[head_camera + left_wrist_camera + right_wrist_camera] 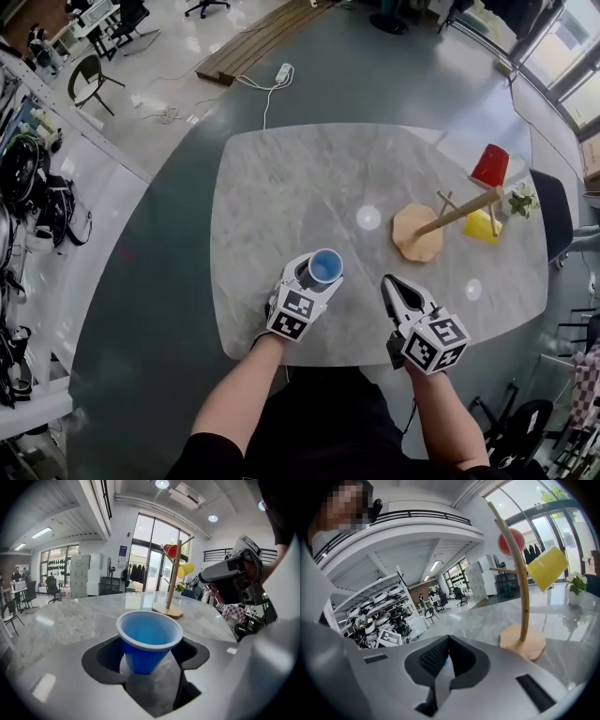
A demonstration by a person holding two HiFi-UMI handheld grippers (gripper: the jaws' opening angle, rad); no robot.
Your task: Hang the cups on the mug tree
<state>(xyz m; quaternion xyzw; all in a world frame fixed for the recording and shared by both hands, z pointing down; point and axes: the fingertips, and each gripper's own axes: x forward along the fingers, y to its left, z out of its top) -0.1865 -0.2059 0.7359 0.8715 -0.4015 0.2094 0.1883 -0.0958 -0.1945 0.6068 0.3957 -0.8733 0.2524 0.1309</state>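
Observation:
A blue cup (325,266) (149,639) stands upright and mouth up on the grey marble table (281,187), near its front edge. My left gripper (317,274) (146,660) is open around it, one jaw on each side of the cup's lower wall, with dark gaps showing. The wooden mug tree (419,233) (172,581) (521,597) stands at the right and carries a red cup (489,165) (511,541) and a yellow cup (481,226) (548,569). My right gripper (390,281) (447,641) is shut and empty, just right of the blue cup.
A small potted plant (521,200) stands behind the mug tree by the table's right edge. A dark chair (555,214) is against that side. A power strip (283,71) and cables lie on the floor beyond the table.

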